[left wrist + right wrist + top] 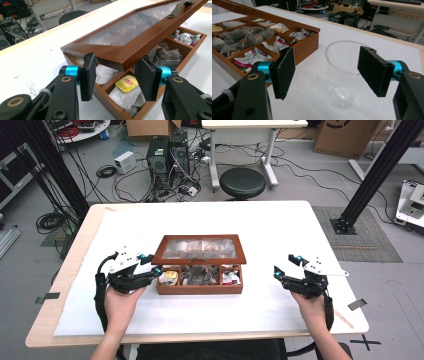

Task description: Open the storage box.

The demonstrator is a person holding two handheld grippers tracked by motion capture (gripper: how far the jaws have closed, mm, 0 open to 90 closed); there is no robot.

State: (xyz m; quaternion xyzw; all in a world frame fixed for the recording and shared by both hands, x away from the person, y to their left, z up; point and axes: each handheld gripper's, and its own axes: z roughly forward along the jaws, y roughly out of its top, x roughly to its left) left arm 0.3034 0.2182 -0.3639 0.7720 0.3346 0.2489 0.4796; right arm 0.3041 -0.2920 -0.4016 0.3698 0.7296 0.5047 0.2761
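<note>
Left gripper (115, 76) fingers spread, straddling the lid (130, 37) corner of the box (117, 110), gripping nothing. Lid is tilted half open. Compartments hold tea bags (127, 83). Right gripper (327, 75) fingers wide apart around a clear empty cup (343, 75), not touching it, upright on the tabletop (280, 227) beside the box.
</note>
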